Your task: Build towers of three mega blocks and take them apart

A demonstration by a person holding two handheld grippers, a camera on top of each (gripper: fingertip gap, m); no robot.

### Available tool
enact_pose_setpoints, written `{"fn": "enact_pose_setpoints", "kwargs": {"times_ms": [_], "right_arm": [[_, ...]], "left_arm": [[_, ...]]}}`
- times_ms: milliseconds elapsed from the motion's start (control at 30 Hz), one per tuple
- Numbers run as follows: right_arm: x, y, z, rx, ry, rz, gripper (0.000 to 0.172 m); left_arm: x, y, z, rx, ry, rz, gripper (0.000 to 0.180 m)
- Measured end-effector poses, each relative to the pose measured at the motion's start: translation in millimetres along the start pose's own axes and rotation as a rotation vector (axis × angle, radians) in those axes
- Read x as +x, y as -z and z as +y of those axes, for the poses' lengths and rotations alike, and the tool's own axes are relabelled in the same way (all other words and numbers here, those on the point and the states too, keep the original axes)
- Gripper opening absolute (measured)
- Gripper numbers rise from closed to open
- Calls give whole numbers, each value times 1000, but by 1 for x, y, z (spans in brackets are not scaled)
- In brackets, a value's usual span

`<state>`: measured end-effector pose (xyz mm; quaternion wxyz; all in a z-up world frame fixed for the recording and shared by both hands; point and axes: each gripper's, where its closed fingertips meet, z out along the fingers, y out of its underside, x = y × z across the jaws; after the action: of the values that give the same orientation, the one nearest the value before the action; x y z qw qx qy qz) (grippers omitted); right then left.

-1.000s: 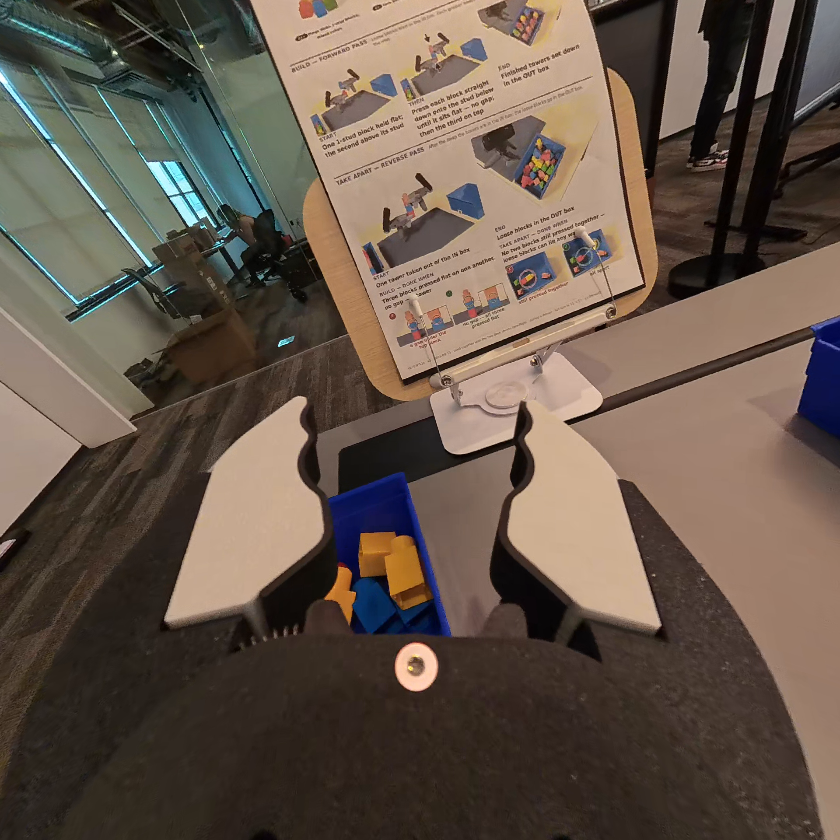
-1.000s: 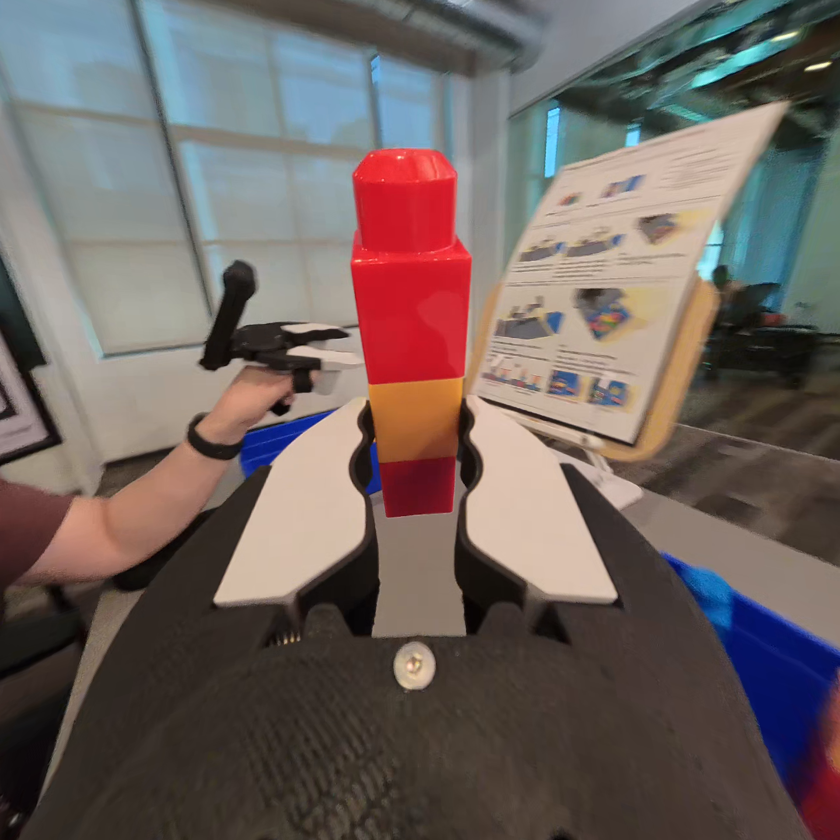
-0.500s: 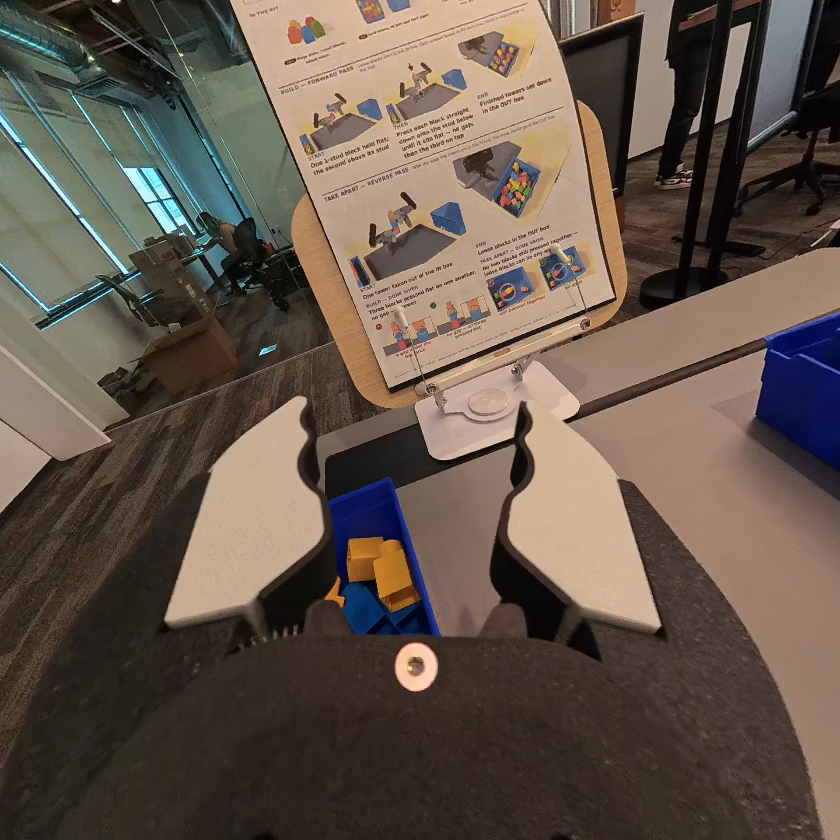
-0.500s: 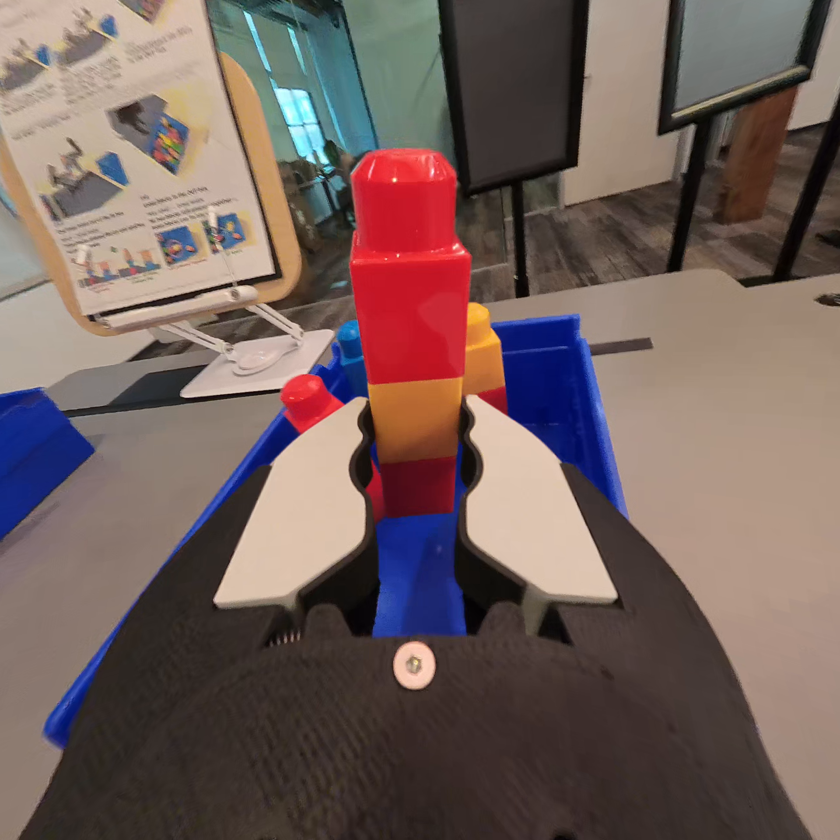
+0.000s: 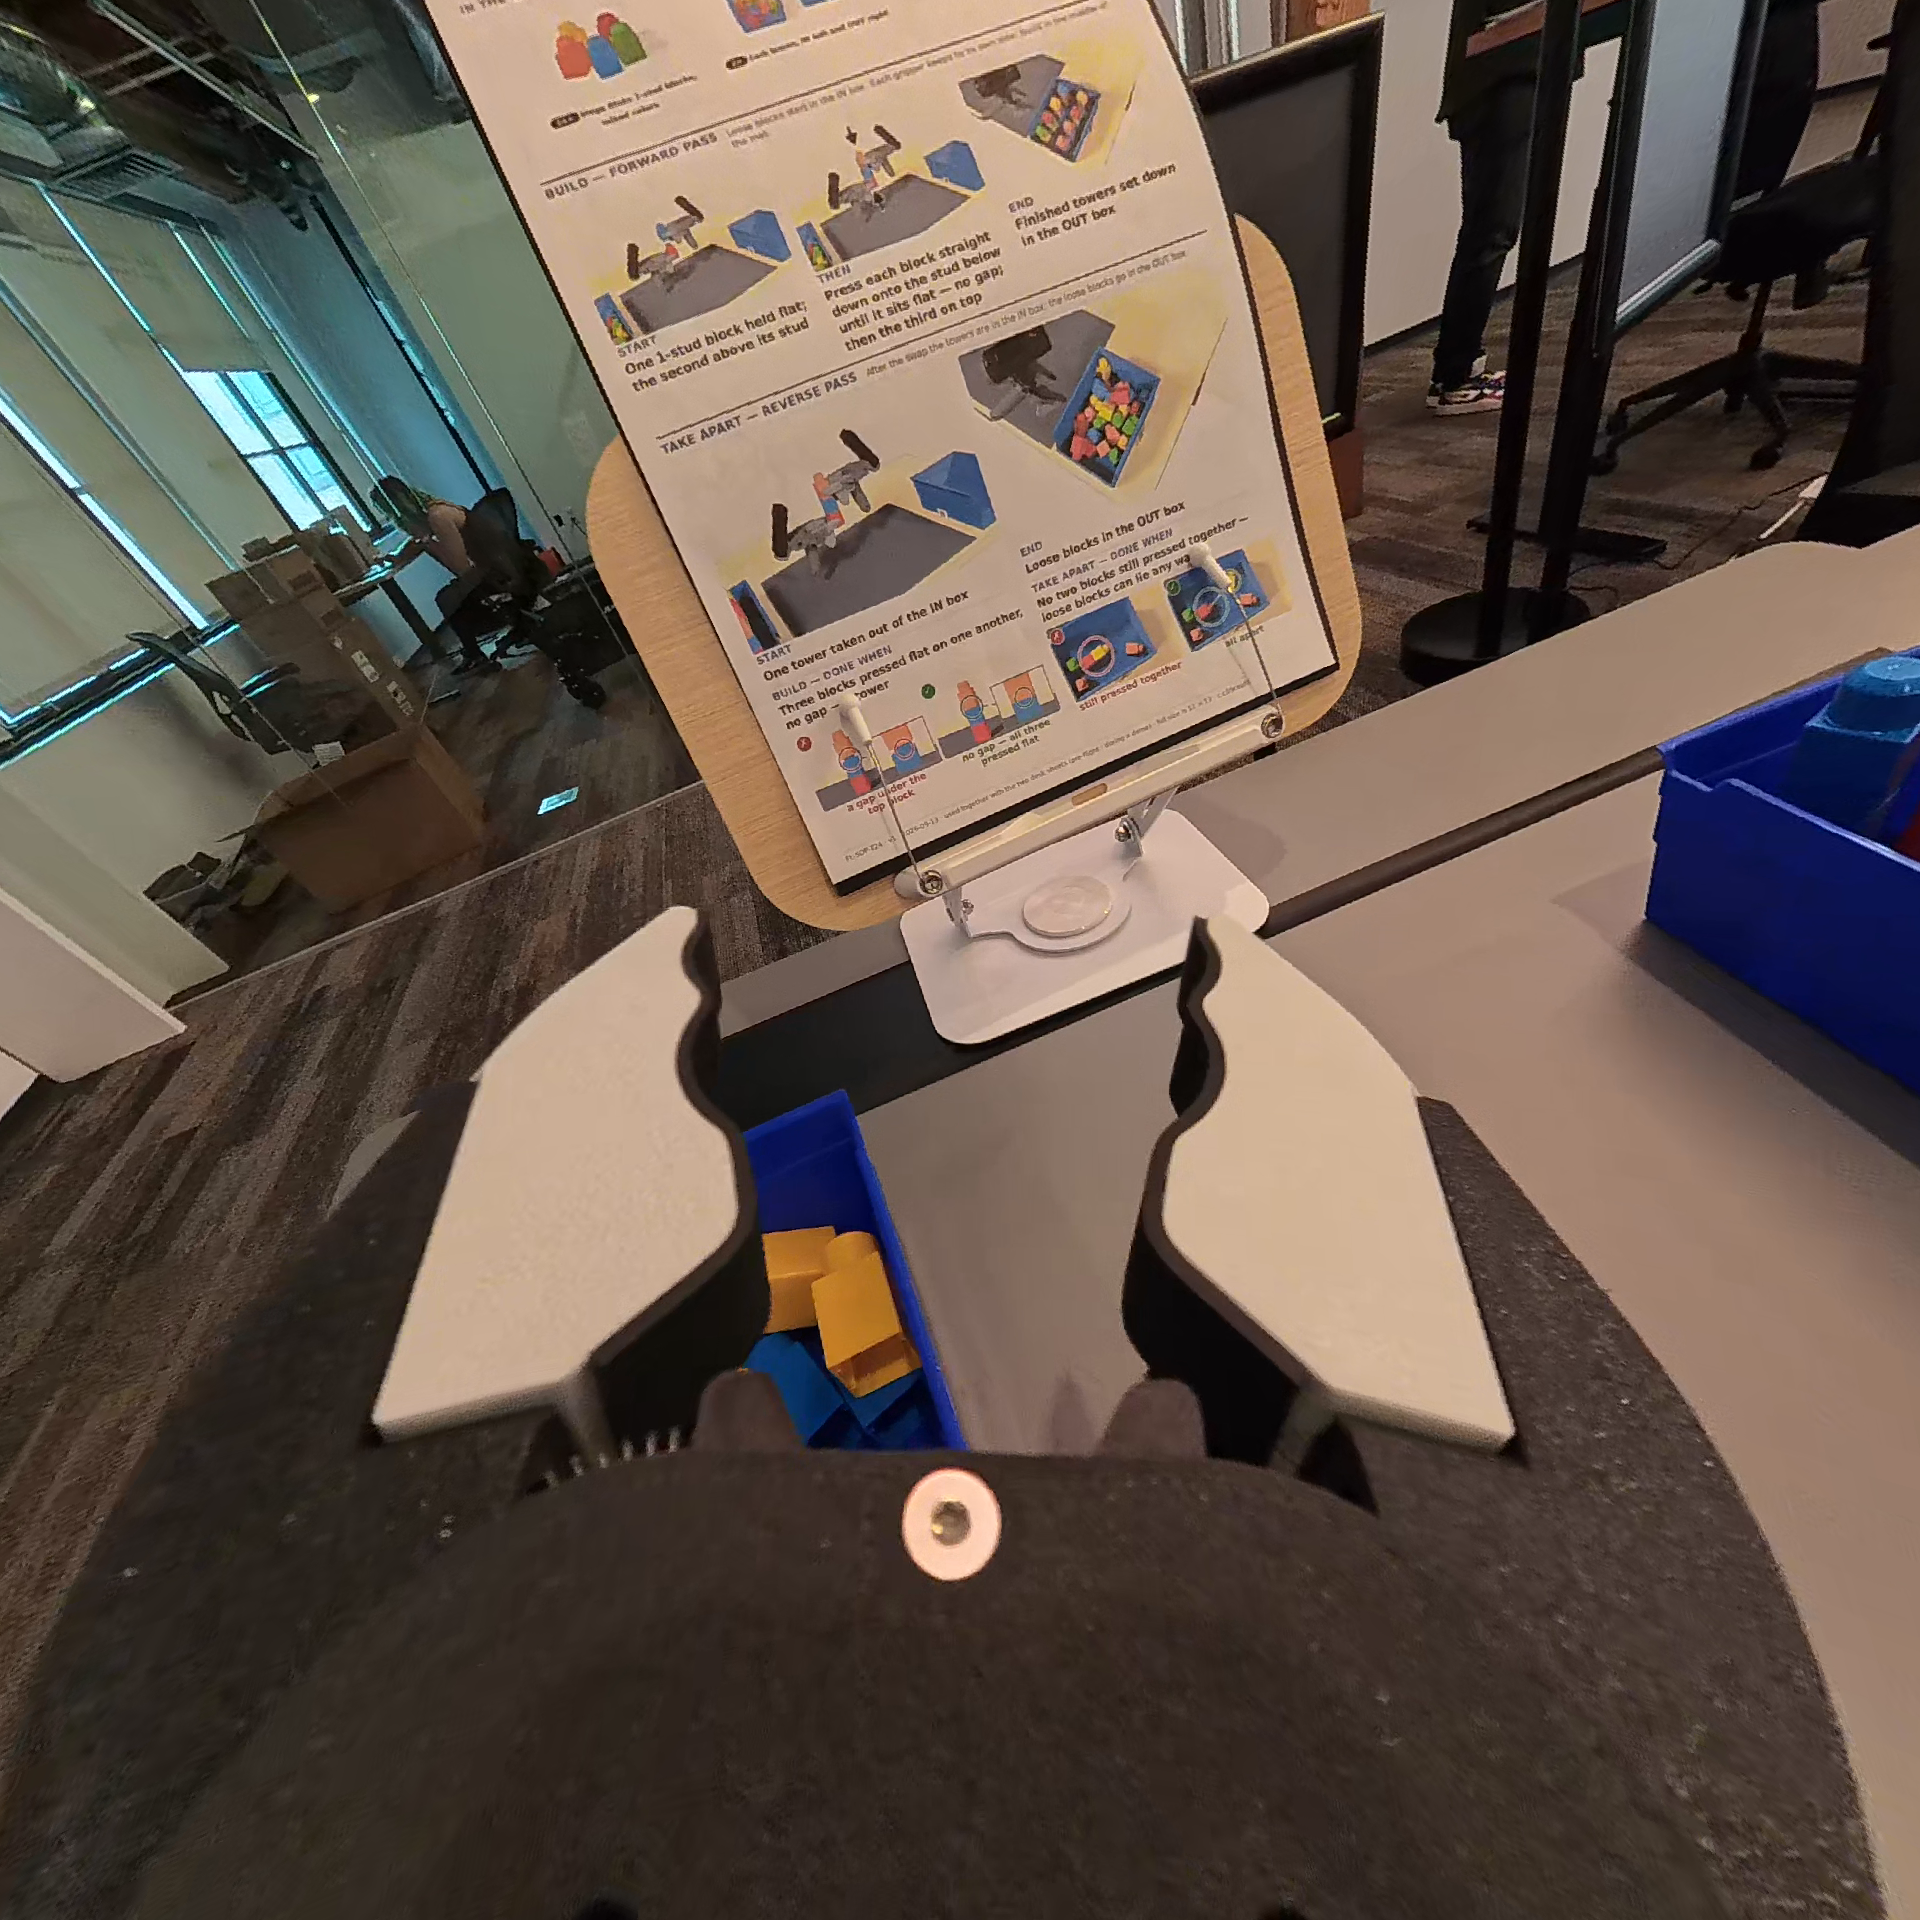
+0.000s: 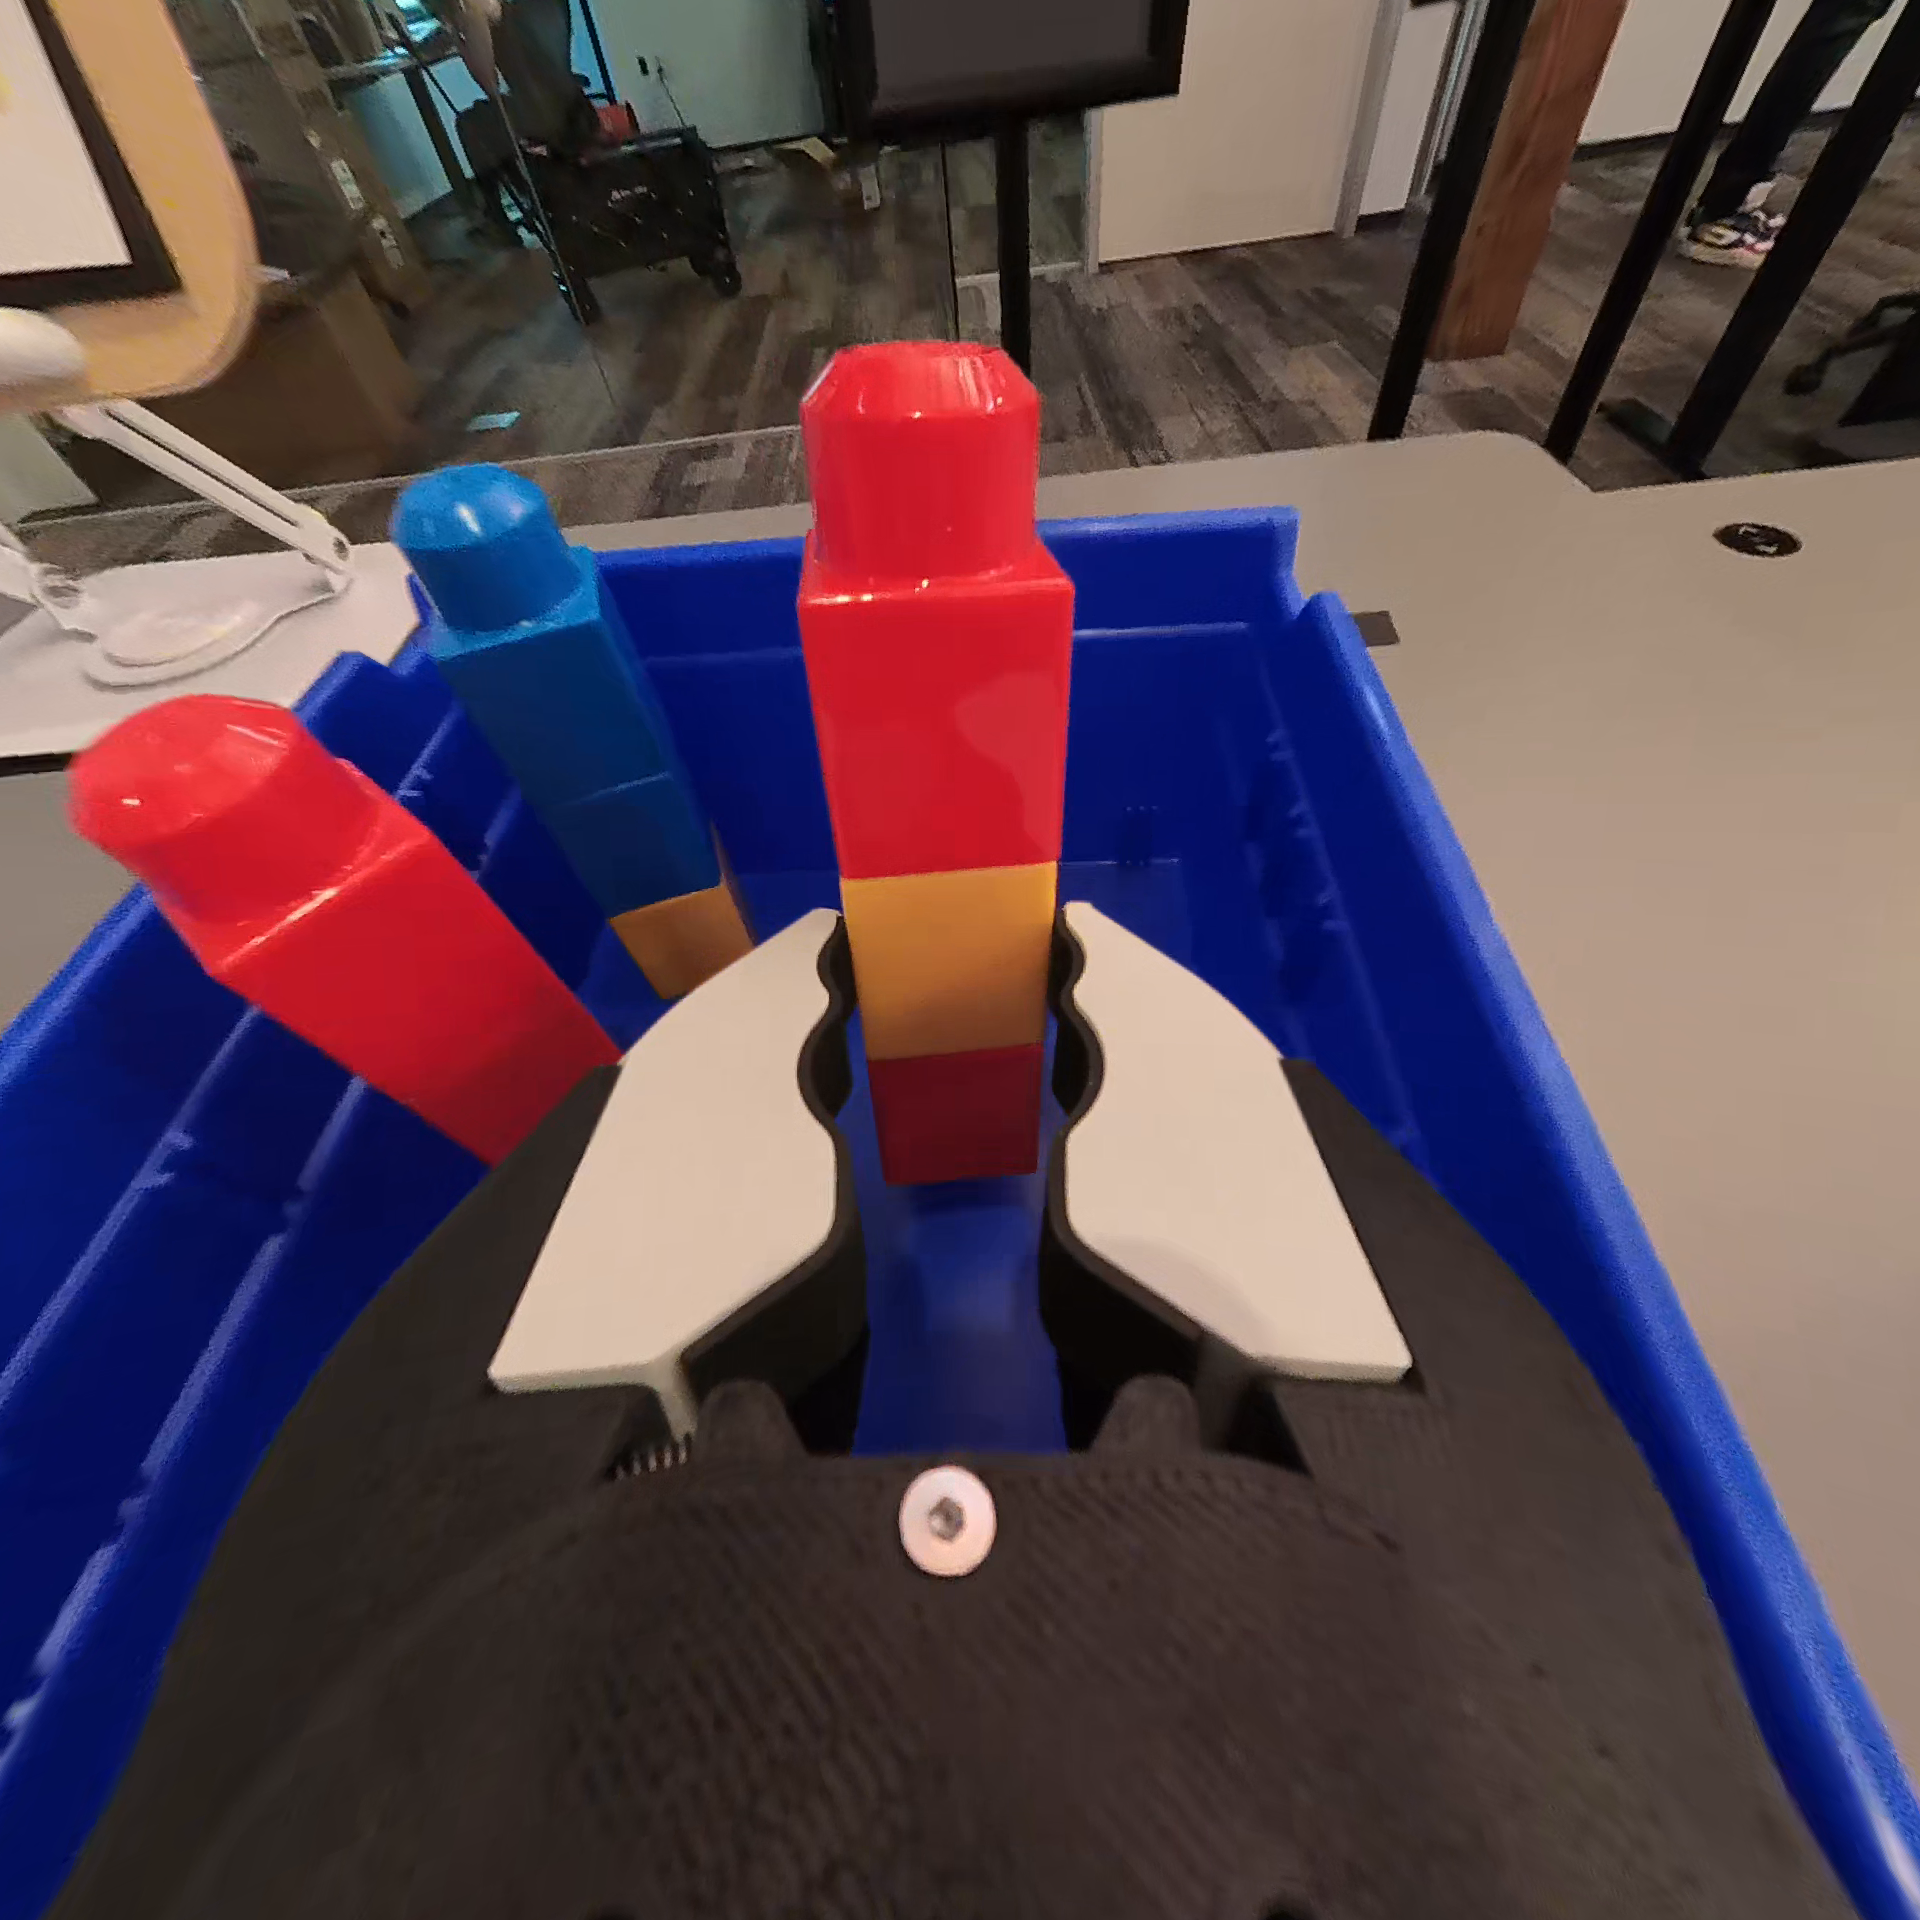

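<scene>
My right gripper [image 6: 948, 977] is shut on a tower of three blocks, red over yellow over dark red [image 6: 940, 727]; the pads press on its yellow middle block. It holds the tower upright inside a blue bin [image 6: 1382, 831]. A blue-and-yellow tower [image 6: 566, 707] and a red-topped tower [image 6: 312, 904] stand in the same bin to the left. My left gripper [image 5: 948, 1023] is open and empty above a second blue bin [image 5: 831, 1143] that holds loose yellow blocks [image 5: 842, 1299] and blue blocks.
An instruction sheet on a wooden stand [image 5: 935, 436] with a white base [image 5: 1081, 925] stands at the table's far edge. The tower bin also shows at the right of the left wrist view [image 5: 1787, 883]. Grey table [image 6: 1621, 727] lies right of the bin. Black poles and a person's legs stand beyond. The gap from one gripper's tips to the other's is roughly 50 cm.
My right gripper swung right with the tower and lowered it into the blue bin beside the other towers. My left gripper stayed open and drifted slightly back from its bin.
</scene>
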<state>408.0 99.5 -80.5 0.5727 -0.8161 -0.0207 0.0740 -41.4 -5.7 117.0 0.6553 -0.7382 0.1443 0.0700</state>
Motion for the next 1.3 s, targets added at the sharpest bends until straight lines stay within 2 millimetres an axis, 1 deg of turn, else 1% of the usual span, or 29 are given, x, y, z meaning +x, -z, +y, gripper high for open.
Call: {"fn": "enact_pose_setpoints", "kwargs": {"times_ms": [100, 200, 300, 433, 600, 933, 967, 1000, 1033, 1133, 1300], "right_arm": [[2, -8, 7, -16, -3, 16, 36], [4, -11, 13, -56, 32, 37, 36], [0, -13, 20, -91, 40, 16, 36], [-2, -10, 24, -128, 71, 21, 37], [1, -3, 35, -230, 125, 42, 37], [5, -7, 34, -221, 107, 29, 37], [5, -6, 34, -221, 98, 33, 39], [6, -6, 33, -221, 84, 36, 50], [5, -4, 32, -216, 70, 34, 58], [3, 7, 17, -158, 83, 41, 63], [-5, 41, -19, -63, 142, 73, 74]], "left_arm": [[2, -1, 0, 0, 0, 7, 85], [3, -2, 2, -11, -3, 15, 85], [5, -3, 2, -12, 2, 27, 85], [6, -2, 3, -16, 6, 36, 86], [5, -1, 2, -16, 11, 41, 86], [5, -3, 5, -29, 16, 51, 87], [4, -3, 6, -32, 15, 48, 89], [4, -4, 7, -38, 11, 46, 90], [3, -4, 8, -47, 8, 46, 91], [-1, -1, 8, -55, 18, 53, 92], [-17, 13, -3, -8, 68, 60, 90]]}}
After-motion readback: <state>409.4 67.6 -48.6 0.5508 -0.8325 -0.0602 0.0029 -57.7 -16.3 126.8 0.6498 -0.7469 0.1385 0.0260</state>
